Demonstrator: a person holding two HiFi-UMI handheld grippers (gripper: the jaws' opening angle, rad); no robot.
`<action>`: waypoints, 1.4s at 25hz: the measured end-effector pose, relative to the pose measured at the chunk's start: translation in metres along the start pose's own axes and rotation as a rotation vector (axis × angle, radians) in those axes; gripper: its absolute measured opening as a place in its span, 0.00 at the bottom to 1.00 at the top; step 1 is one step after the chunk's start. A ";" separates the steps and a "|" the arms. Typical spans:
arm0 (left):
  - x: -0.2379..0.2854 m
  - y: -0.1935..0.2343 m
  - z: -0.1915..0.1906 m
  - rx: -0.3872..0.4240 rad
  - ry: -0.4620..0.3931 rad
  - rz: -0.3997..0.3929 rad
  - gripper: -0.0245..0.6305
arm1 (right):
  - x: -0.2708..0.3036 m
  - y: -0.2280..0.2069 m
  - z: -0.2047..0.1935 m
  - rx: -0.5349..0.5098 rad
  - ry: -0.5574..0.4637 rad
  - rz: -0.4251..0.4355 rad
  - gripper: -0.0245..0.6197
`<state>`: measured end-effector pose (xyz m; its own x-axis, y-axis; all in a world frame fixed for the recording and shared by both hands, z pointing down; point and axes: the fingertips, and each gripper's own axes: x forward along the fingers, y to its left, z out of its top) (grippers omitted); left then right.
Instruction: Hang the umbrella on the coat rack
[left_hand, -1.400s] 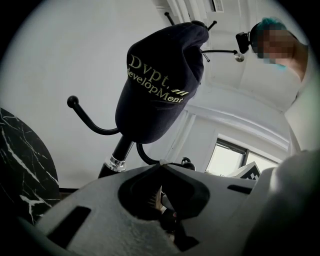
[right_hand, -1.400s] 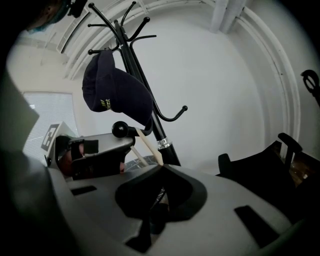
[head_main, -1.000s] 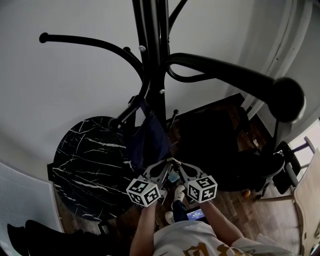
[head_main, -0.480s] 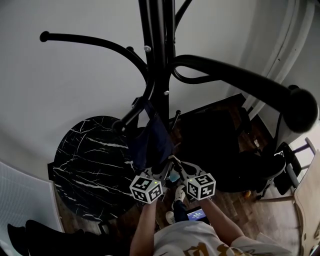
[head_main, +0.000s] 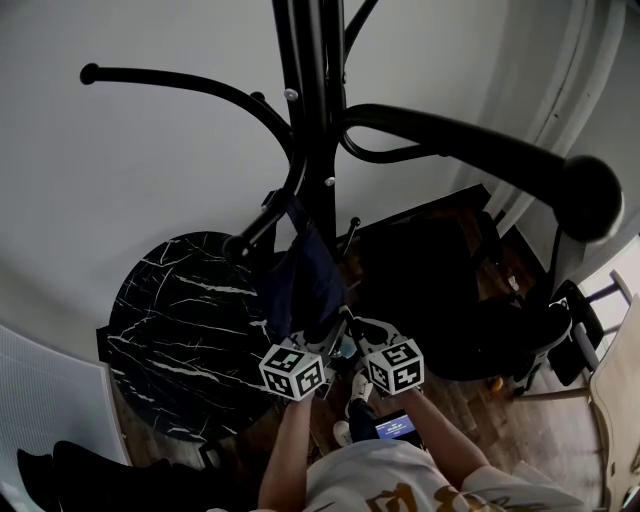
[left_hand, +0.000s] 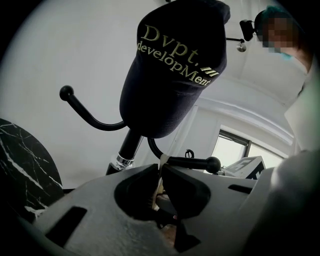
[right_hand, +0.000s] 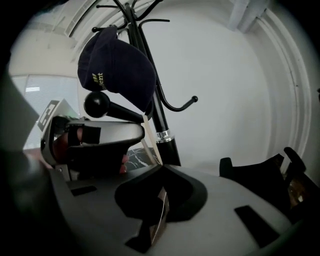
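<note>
A black coat rack (head_main: 312, 120) stands against the wall. A navy cap (head_main: 308, 275) with gold lettering (left_hand: 175, 65) hangs from one of its lower hooks (right_hand: 110, 65). No umbrella shows in any view. My left gripper (head_main: 333, 328) and right gripper (head_main: 356, 330) meet just under the cap, tips nearly touching. A thin pale strip (left_hand: 161, 161) rises from the shut jaws of the left gripper (left_hand: 161, 170) towards the cap. The right gripper (right_hand: 162, 169) is shut too, with the pale strip (right_hand: 162, 212) pinched between its jaws.
A round black marble table (head_main: 170, 320) stands left of the rack's foot, and a dark seat (head_main: 450, 290) to the right on the wood floor. A thick rack arm with a ball end (head_main: 585, 195) juts out near my head. A lit screen (head_main: 390, 428) lies by the person's feet.
Both grippers have risen a little towards the cap and drawn closer together. The cap has stayed on its hook.
</note>
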<state>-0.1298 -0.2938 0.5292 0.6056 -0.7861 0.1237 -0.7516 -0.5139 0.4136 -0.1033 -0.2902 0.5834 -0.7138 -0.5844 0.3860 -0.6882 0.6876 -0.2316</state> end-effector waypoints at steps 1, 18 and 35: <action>0.000 -0.001 0.000 0.001 0.002 -0.004 0.07 | 0.001 0.001 0.000 -0.021 0.007 0.007 0.06; -0.026 -0.009 0.007 0.033 -0.039 0.073 0.07 | -0.034 0.015 0.008 -0.095 -0.064 -0.017 0.06; -0.057 -0.049 -0.002 0.062 -0.036 0.125 0.07 | -0.104 0.028 0.025 -0.037 -0.172 -0.012 0.05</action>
<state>-0.1271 -0.2231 0.5035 0.4976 -0.8563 0.1382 -0.8359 -0.4308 0.3402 -0.0518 -0.2214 0.5142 -0.7194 -0.6556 0.2295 -0.6938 0.6937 -0.1932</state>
